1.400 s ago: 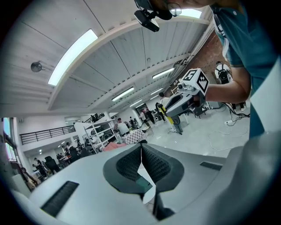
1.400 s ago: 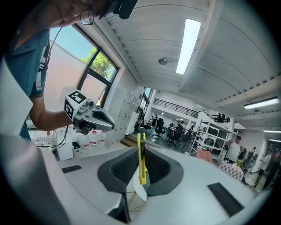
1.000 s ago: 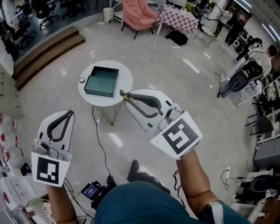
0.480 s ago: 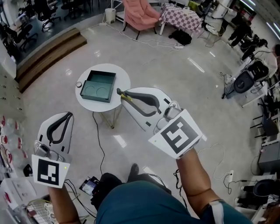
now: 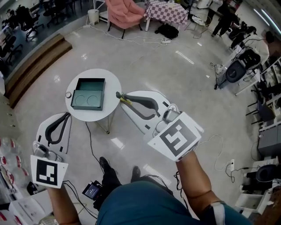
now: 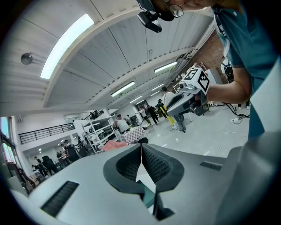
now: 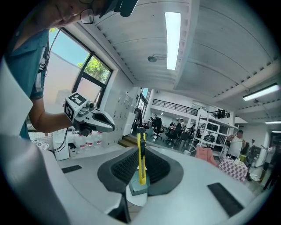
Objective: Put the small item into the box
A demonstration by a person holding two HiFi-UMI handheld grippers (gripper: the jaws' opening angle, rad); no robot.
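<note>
A dark green open box (image 5: 89,93) with two round hollows in its floor stands on a small round white table (image 5: 109,85). My right gripper (image 5: 120,96) is shut on a yellow and black utility knife (image 5: 126,100); its tip hangs just right of the table's edge. In the right gripper view the utility knife (image 7: 140,160) stands upright between the pads, with the box (image 7: 137,189) below it. Lower left, my left gripper (image 5: 68,115) is shut with nothing in it, short of the table. Through its pads a corner of the box (image 6: 148,198) shows.
A small round thing (image 5: 68,95) lies on the table left of the box. A black cable (image 5: 93,136) runs over the glossy floor under the table. Wooden steps (image 5: 37,66) lie far left. A pink chair (image 5: 124,12), a checked table (image 5: 166,9) and office gear stand farther off.
The table and box have slid left and lower in the head view, closer to both grippers. The right gripper keeps the knife; the left stays shut.
</note>
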